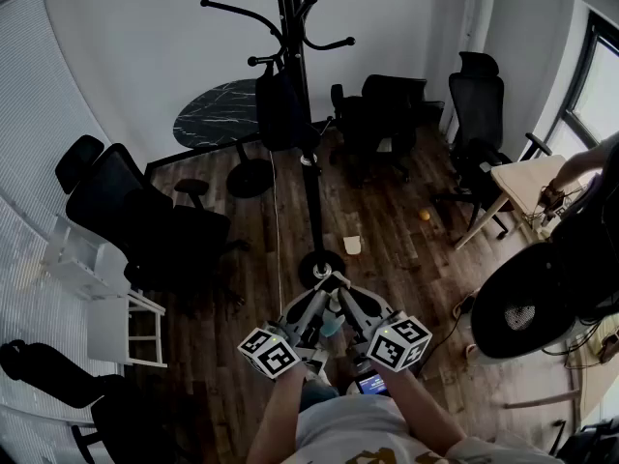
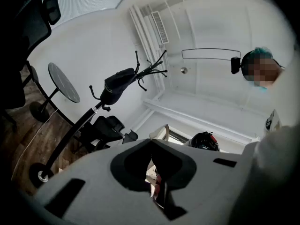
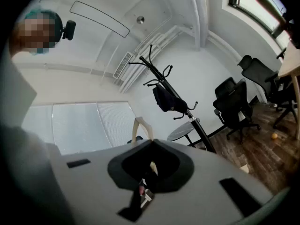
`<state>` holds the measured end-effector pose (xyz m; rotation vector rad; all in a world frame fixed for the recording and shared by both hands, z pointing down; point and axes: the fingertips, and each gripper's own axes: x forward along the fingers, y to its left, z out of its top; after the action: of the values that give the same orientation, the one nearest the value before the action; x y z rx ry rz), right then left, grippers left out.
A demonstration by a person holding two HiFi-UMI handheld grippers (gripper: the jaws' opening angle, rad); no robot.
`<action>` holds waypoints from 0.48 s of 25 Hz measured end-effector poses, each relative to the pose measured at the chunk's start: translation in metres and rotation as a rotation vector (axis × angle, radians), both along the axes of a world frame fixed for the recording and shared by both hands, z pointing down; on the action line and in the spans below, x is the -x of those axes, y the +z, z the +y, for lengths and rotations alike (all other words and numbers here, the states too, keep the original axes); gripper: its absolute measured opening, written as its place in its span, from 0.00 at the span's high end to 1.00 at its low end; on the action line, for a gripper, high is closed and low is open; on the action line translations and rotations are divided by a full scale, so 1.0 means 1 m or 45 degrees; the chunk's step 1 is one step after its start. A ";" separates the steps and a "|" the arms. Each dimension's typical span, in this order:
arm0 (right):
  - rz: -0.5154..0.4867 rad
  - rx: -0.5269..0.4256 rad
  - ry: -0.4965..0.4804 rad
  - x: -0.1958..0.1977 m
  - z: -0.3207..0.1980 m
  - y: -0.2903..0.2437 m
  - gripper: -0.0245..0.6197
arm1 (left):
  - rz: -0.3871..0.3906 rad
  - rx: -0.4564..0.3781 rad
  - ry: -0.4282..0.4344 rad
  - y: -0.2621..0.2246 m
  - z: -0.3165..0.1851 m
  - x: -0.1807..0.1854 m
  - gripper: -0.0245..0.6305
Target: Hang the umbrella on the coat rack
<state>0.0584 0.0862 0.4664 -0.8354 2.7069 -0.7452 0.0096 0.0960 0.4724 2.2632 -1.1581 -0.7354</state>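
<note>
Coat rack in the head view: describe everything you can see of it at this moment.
The tall black coat rack looks like metal: a slim pole on a round disc base, with curved, knob-tipped hook arms branching near its top. It stands upright on the dark wood floor, beside a round dark table. A black folded umbrella hangs from a lower hook, against the pole's left side. Nothing else is seen touching it.

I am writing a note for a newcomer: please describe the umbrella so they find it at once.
Find the tall black coat rack standing on the wooden floor beside the round dark table. The umbrella hangs from a lower hook. It is a folded black bundle, the only thing on the rack.
</note>
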 end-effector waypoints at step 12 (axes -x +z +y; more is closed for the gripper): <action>0.008 -0.012 -0.005 -0.014 0.008 0.001 0.94 | 0.013 -0.010 0.004 0.003 0.008 -0.014 0.93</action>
<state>0.0726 0.0946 0.4675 -0.8321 2.7164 -0.7313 0.0236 0.1041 0.4757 2.2644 -1.1488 -0.7506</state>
